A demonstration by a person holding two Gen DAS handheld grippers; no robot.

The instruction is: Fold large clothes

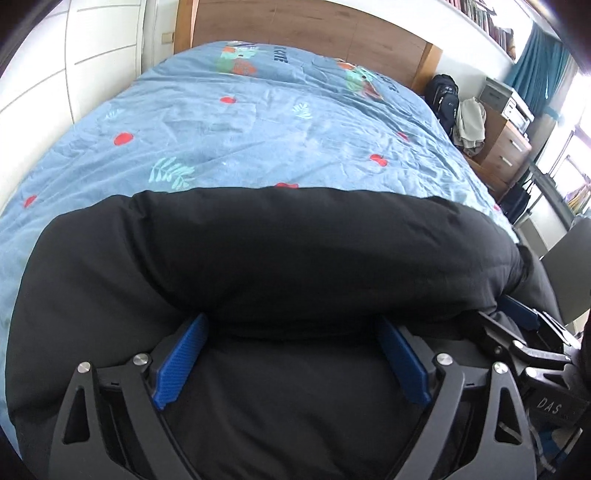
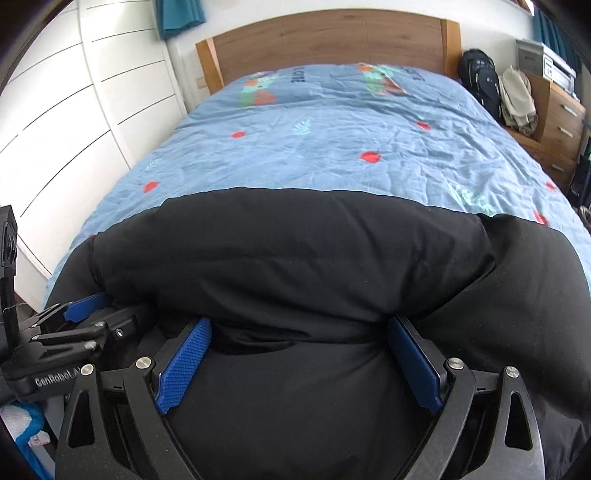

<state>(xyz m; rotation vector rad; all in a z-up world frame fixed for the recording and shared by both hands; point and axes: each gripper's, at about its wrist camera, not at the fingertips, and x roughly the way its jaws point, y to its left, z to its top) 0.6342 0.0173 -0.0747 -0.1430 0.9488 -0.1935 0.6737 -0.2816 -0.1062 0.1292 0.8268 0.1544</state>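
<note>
- On the near end of the bed (image 1: 258, 122), across the blue cover, lies the black padded jacket (image 1: 280, 258), one thick fold doubled toward me.
- Left gripper (image 1: 291, 332): my fingers spread wide, their tips tucked under that fold.
- Right gripper (image 2: 299, 332): the same.
- It looks soft, puffy and likely slippery; I'd pinch deep into the doubled edge.

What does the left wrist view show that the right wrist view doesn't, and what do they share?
Only the left wrist view: a bookshelf high on the wall, a bright window, and the right gripper beside it. Only the right wrist view: the whole headboard and the left gripper. Both share the black garment folded over on the blue bedspread, each view's own blue pads spread wide at the fold, plus the backpack.
</note>
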